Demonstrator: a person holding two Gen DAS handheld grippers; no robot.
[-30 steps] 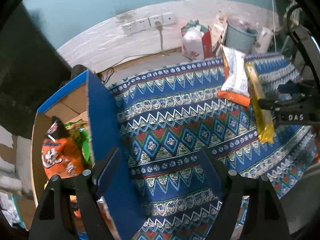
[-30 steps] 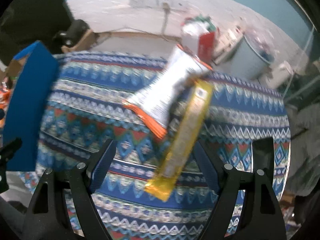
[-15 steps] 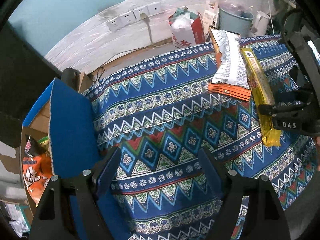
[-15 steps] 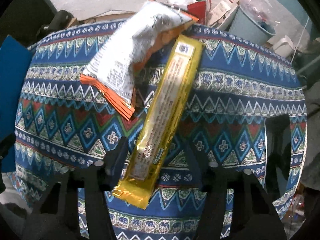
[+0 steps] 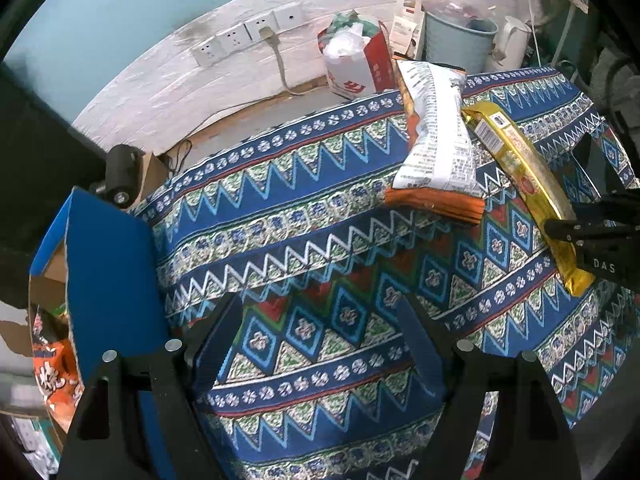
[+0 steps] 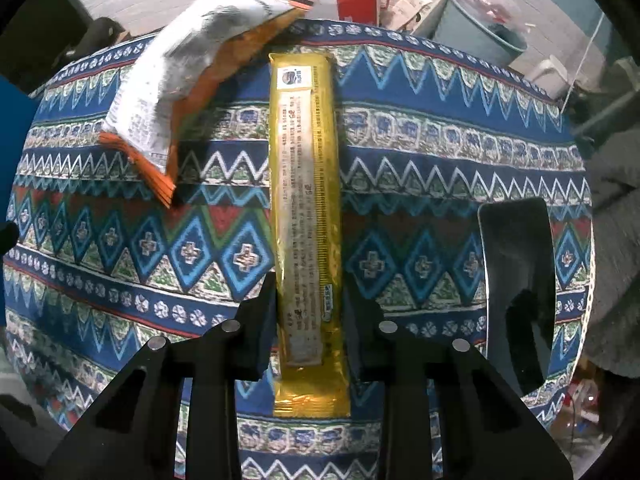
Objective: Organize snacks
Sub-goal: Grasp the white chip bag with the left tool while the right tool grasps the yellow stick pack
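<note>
1. Step in hand: pickup of the yellow bar [image 6: 306, 208] from the cloth [image 6: 420, 152]. The right gripper [image 6: 308, 320] has its fingers either side of the bar's near end, right against the wrapper; whether they already press it cannot be told from the wrist view.
2. Bar position: it lies flat on the cloth, lengthwise along the gripper's axis, its far end just beside the white-and-orange bag [image 6: 192, 80]. In the left wrist view the bar [image 5: 524, 184] shows with the right gripper [image 5: 588, 236] over its near end.
3. Left gripper [image 5: 320, 344]: fingers apart, nothing between them, hovering over the cloth near the box [image 5: 104, 264].
4. Box: it stands at the left edge, blue flap up, with an orange packet [image 5: 52, 368] already inside (likely the drop point for the snacks).
5. Next move, as judged: clamp firmly on the bar, lift it clear without dragging the bag, then carry it left to the box.
6. Remaining work: the bag is yet to be stowed.
</note>
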